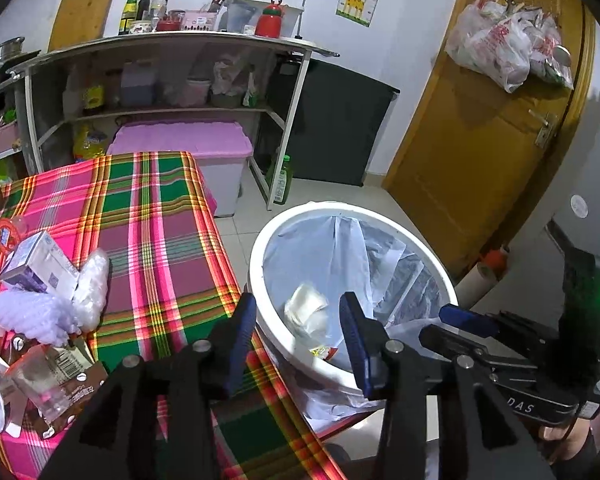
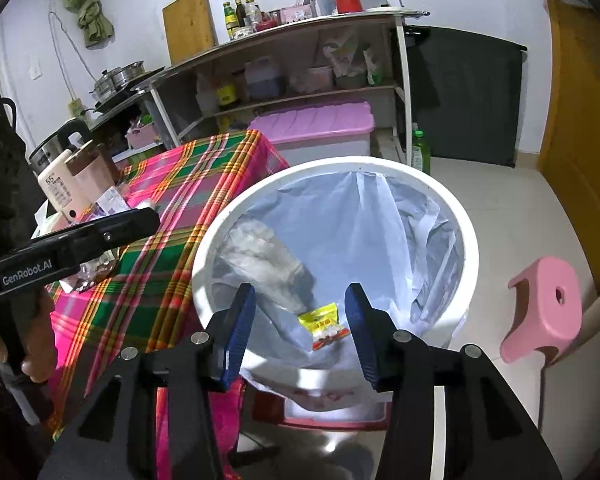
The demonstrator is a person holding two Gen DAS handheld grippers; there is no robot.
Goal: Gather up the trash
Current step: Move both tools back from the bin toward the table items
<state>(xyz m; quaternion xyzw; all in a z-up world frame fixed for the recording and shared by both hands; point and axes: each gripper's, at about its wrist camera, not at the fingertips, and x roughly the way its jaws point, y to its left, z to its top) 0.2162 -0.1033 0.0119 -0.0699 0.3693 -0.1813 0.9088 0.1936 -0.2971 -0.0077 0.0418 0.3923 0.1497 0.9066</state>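
1. Pale floor tiles and white walls frame a small kitchen corner, with an ochre wooden door on the right that has filled plastic bags hanging on it
2. Against the back wall a metal shelf unit carries bottles, a red kettle-shaped container and jars; a tub with a pink lid sits under it, and a green bottle stands on the floor beside its leg
3. A table under a pink, green and yellow plaid cloth fills the left side; at its near left corner lies a pile of trash still on the cloth: a small white and purple carton, crumpled clear bubble wrap and a brown carton
4. A white round bin lined with a translucent bag stands touching the table's edge
5. Inside the bin lie a crumpled clear plastic piece and a small yellow and red snack packet
6. The left gripper hangs over the rim where table and bin meet, its blue pads spread apart with nothing between them
7. The right gripper is poised over the bin's mouth, its jaws likewise released and empty, with the snack packet seen down in the liner between its pads
8. A pink plastic stool stands on the floor to the right of the bin
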